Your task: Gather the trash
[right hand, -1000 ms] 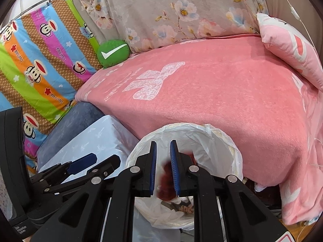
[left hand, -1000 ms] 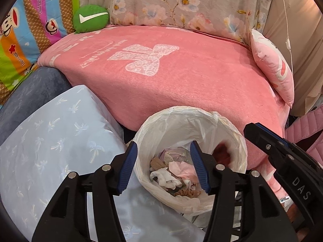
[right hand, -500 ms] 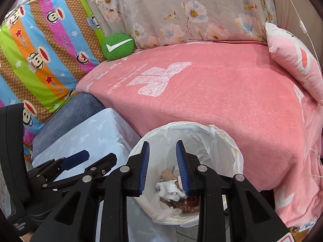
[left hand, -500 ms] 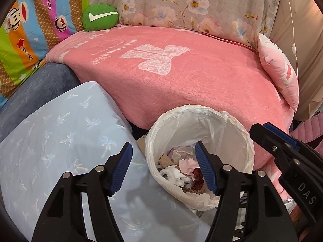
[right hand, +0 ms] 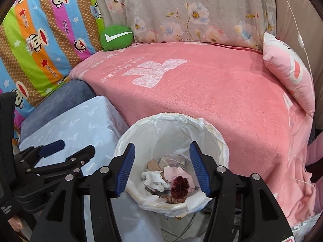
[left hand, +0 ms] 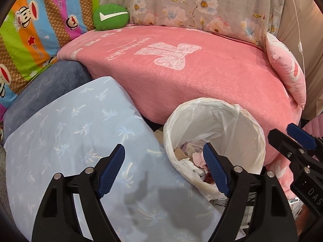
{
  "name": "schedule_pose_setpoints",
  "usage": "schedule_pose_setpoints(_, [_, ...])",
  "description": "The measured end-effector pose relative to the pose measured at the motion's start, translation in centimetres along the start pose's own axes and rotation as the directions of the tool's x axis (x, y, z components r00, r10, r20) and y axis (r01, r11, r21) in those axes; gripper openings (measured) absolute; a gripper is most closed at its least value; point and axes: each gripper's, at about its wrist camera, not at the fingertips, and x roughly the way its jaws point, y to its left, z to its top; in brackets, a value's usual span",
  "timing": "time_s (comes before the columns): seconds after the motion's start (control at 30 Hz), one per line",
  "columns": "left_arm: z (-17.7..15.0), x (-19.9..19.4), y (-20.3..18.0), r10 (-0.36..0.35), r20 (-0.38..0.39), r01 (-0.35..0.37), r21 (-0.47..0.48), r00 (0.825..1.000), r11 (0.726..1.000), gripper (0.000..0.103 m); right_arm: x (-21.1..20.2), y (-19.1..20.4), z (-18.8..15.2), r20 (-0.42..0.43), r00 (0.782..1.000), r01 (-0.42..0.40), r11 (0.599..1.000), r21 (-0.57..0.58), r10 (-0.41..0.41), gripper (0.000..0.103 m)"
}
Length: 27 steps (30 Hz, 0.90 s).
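Right gripper [right hand: 160, 168]: poised above the bin [right hand: 210, 133], jaws opening, nothing between them. Left gripper [left hand: 163, 170]: beside the bin over the blue cushion [left hand: 66, 125], jaws opening wide, likewise empty; its right finger overlaps the bin's rim in the left wrist view. Bin: lined with a white bag, standing against the front edge of the pink blanket [right hand: 222, 92]. Trash: a dark red crumpled piece [right hand: 179, 186] lies inside the bin on top of white and pink scraps [right hand: 155, 178]. Behind the bin, at the blanket's far edge, sits a green cushion [right hand: 116, 38]; to the bin's right, a pink pillow [right hand: 290, 72].
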Motion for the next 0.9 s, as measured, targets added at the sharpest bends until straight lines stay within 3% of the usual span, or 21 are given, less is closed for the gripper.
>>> schedule_pose_setpoints(0.3, [-1.6, -0.5, 0.8, 0.032, -0.011, -0.032, -0.014, 0.999, 0.999, 0.087, -0.6, 1.2, -2.0, -0.017, 0.999, 0.033, 0.997, -0.065, -0.034, 0.079])
schedule_pose_setpoints(0.6, [-3.0, -0.8, 1.5, 0.064, -0.017, -0.064, -0.037, 0.998, 0.997, 0.09, 0.2, 1.9, -3.7, -0.077, 0.997, 0.027, 0.998, -0.061, -0.032, 0.084])
schedule_pose_setpoints(0.83, [-4.1, -0.8, 2.1, 0.096, -0.024, -0.097, -0.053, 0.995, 0.994, 0.09, 0.2, 1.8, -4.3, -0.073, 0.996, 0.053, 0.997, -0.053, -0.057, 0.088])
schedule_pose_setpoints(0.87, [-4.3, -0.8, 2.1, 0.102, -0.023, -0.103, -0.053, 0.995, 0.993, 0.09, 0.1, 1.7, -4.4, -0.072, 0.996, 0.055, 0.997, -0.049, -0.058, 0.089])
schedule_pose_setpoints(0.9, [-4.5, -0.8, 2.0, 0.106, -0.022, -0.107, -0.052, 0.994, 0.993, 0.09, 0.1, 1.6, -4.4, -0.071, 0.996, 0.057, 0.997, -0.046, -0.061, 0.098])
